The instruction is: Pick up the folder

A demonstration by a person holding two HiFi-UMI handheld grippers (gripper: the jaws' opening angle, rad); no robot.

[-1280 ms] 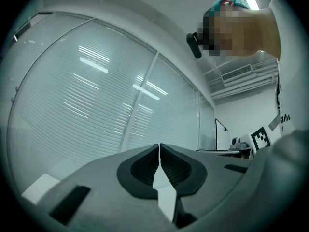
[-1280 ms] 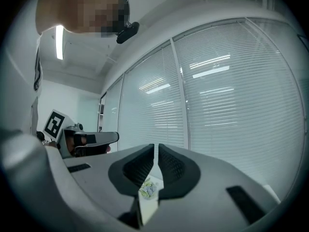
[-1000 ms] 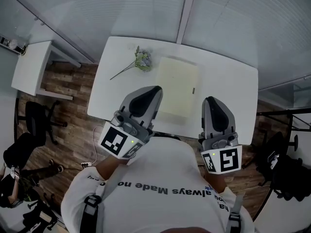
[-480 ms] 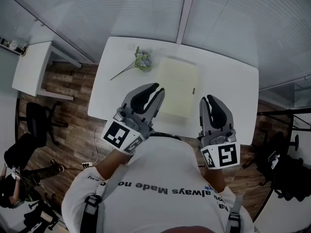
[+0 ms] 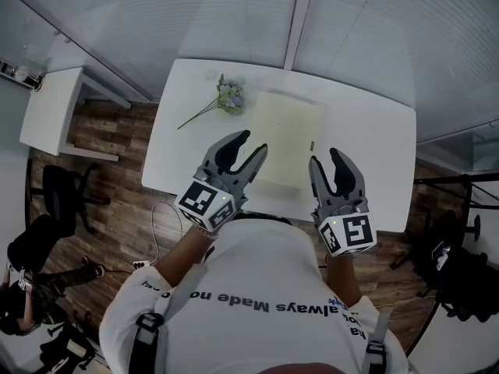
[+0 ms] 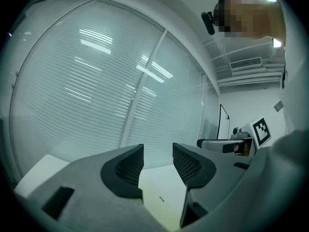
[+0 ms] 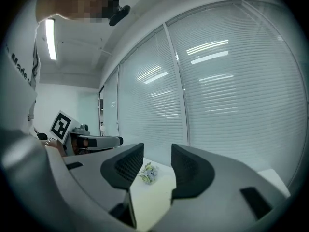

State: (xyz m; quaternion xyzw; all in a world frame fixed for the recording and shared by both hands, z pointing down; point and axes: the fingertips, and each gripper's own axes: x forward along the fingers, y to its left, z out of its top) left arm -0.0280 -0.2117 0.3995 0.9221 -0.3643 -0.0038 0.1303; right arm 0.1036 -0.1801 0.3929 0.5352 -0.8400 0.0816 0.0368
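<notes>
Both my left tool (image 5: 251, 142) and right tool (image 5: 326, 160) hang empty, jaws just now opening part-way, so I'd ease them low to the near edge of the folder (image 5: 288, 135) lying flat on the counter (image 5: 374, 131) just ahead, slipping a jaw underneath before clamping.

Grey left hand-held gripper (image 5: 251, 142) and right hand-held gripper (image 5: 325, 158) bear black-and-white marker cubes (image 5: 204, 202) (green-lit); the T-shirt (image 5: 257, 271) is white, lettered.

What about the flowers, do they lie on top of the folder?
No, the flowers lie on the bare white table beside the folder, near its far left corner.
</notes>
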